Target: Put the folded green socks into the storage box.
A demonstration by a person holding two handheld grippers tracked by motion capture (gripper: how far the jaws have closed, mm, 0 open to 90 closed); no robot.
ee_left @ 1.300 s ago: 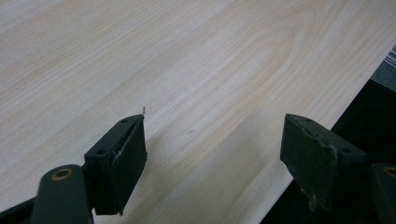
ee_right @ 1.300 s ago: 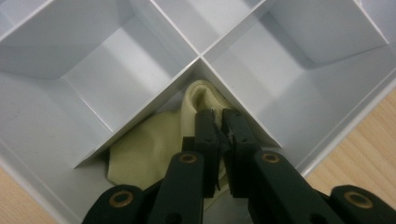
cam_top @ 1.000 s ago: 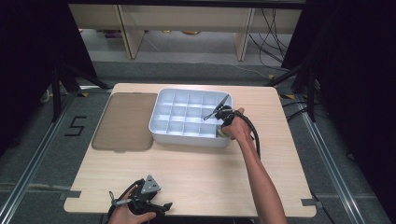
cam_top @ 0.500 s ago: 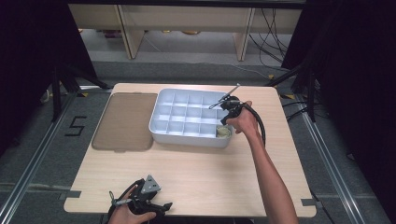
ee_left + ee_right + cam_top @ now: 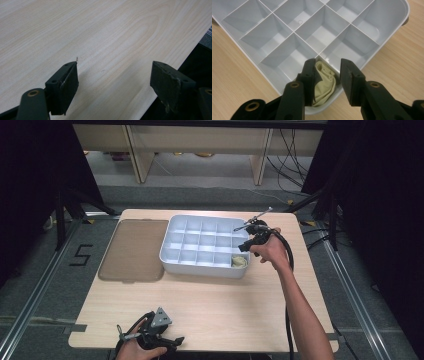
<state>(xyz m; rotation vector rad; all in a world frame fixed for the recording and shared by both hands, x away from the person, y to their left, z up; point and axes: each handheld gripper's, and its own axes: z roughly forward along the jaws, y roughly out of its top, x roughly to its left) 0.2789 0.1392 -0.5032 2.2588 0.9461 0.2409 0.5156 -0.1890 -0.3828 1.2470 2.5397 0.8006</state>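
Note:
A white tray (image 5: 166, 252) divided into several compartments stands on the far half of the table. A crumpled cream cloth (image 5: 239, 262) lies in its near right corner compartment. My right gripper (image 5: 243, 246) hovers just above that corner. In the right gripper view the tray (image 5: 405, 15) lies below, and the gripper's (image 5: 327, 65) jaws have just been opening. They stand apart over the cloth (image 5: 325, 82) without pressing on it. My left gripper (image 5: 175, 338) rests at the table's front edge. In the left gripper view it (image 5: 115, 67) is open wide, with bare wood between its jaws.
A flat brown lid (image 5: 134, 249) lies on the table left of the tray. Light wood table (image 5: 215, 305) stretches between the tray and the front edge. The right gripper's black cable (image 5: 289, 265) runs along the forearm. Shelving stands beyond the table.
My right gripper has lifted out of the tray's near right corner and its jaws have parted, leaving the cream cloth in the compartment. The left gripper has stayed put.

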